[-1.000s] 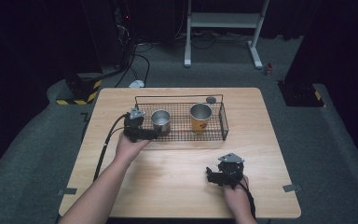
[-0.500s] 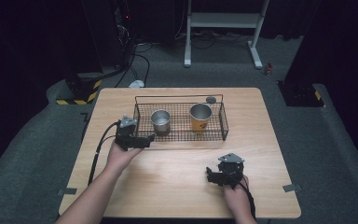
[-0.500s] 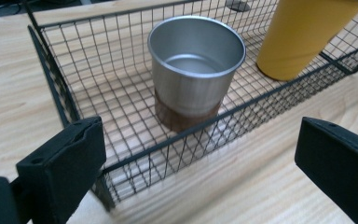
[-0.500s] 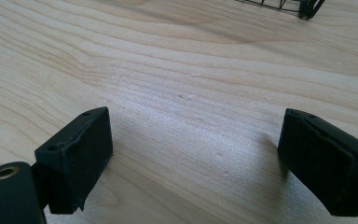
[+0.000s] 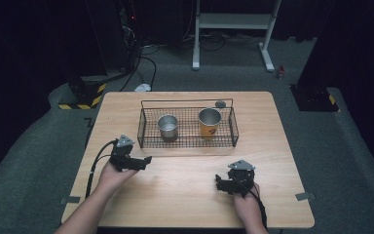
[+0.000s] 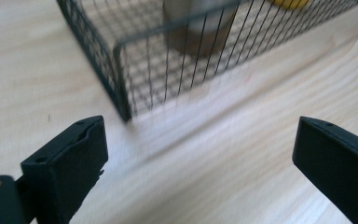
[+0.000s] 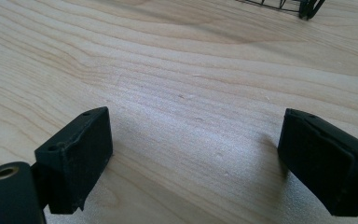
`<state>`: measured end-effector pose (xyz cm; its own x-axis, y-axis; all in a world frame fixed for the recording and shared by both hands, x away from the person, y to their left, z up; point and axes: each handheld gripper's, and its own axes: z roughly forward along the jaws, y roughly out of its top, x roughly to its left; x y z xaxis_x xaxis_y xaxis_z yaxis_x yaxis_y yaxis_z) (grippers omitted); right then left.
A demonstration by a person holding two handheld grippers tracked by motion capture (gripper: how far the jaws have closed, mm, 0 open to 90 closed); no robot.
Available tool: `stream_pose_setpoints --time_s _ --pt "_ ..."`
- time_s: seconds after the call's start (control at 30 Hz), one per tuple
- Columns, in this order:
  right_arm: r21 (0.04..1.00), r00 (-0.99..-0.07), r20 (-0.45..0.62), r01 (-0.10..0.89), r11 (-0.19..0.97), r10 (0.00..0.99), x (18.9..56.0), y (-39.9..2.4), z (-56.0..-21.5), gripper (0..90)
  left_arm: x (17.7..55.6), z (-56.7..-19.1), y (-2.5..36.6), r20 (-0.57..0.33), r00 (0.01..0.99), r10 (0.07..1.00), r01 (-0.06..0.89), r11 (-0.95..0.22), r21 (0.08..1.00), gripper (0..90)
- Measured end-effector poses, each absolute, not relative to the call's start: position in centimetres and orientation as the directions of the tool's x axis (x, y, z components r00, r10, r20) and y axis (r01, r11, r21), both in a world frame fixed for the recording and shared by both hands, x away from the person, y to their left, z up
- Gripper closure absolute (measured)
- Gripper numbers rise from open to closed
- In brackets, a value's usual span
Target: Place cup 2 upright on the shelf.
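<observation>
A black wire basket (image 5: 187,141) stands on the wooden table (image 5: 185,200), with a steel cup (image 5: 168,126) in its left part and a yellow cup (image 5: 209,122) right of it. My left gripper (image 5: 145,160) is open and empty, just in front of the basket's left front corner. In the left gripper view that gripper (image 6: 203,140) faces the basket corner (image 6: 121,93), with the steel cup (image 6: 198,23) behind the mesh. My right gripper (image 5: 218,182) rests low at the front right, open and empty. The right gripper view has it (image 7: 198,128) over bare wood.
A small round grey object (image 5: 220,104) lies on the table behind the basket's right end. A basket corner (image 7: 310,7) peeks in at the top of the right gripper view. Carpet, cables and a white stand surround the table.
My left gripper has drawn back from the steel cup in the basket, toward the front left of the table. The right gripper has stayed put.
</observation>
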<state>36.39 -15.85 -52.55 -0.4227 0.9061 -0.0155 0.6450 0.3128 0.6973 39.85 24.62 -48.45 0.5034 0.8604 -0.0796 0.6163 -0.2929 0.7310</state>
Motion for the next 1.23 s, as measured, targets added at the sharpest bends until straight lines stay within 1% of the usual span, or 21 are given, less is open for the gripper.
stream_pose_setpoints --time_s 0.27,0.33,0.4,0.43,0.47,0.5,0.53,0.6,0.8,1.23 --pt "0.697 -0.423 -0.016 0.644 0.313 0.906 36.4 -15.9 -52.5 9.9 37.8 -51.2 26.5 -0.061 0.491 0.869 0.655 -0.322 0.684 6.0" --pt "0.698 -0.422 -0.015 0.644 0.311 0.907 36.4 -15.8 -52.6 9.9 37.1 -51.8 27.1 -0.044 0.484 0.874 0.657 -0.330 0.678 6.0" --pt "0.698 -0.422 -0.015 0.644 0.312 0.906 36.3 -15.8 -52.6 9.9 36.3 -52.4 27.7 -0.017 0.464 0.885 0.654 -0.330 0.681 6.1" --pt "0.698 -0.422 -0.015 0.645 0.311 0.906 36.3 -15.8 -52.6 9.9 35.9 -52.8 27.9 0.002 0.458 0.889 0.634 -0.328 0.700 6.0" --pt "0.699 -0.424 -0.016 0.643 0.313 0.906 36.3 -15.9 -52.6 9.9 35.4 -53.0 28.1 0.003 0.454 0.891 0.616 -0.316 0.721 5.3" --pt "0.698 -0.422 -0.015 0.645 0.311 0.906 36.3 -15.8 -52.6 9.8 35.1 -53.0 28.3 -0.004 0.437 0.899 0.621 -0.299 0.724 5.7" --pt "0.698 -0.422 -0.015 0.645 0.311 0.907 36.3 -15.8 -52.6 9.8 34.8 -53.0 28.2 -0.010 0.417 0.909 0.630 -0.281 0.724 6.6" --pt "0.698 -0.420 -0.015 0.645 0.310 0.907 36.3 -15.9 -52.6 9.7 34.6 -53.0 27.8 0.020 0.388 0.922 0.634 -0.282 0.720 5.5" --pt "0.697 -0.409 -0.014 0.651 0.302 0.912 36.2 -15.9 -52.5 9.6 34.9 -53.0 27.2 0.006 0.359 0.933 0.656 -0.257 0.710 1.9" --pt "0.697 -0.399 -0.014 0.653 0.295 0.917 36.1 -15.8 -52.6 9.9 34.9 -53.0 25.8 0.009 0.356 0.934 0.650 -0.254 0.716 4.4"
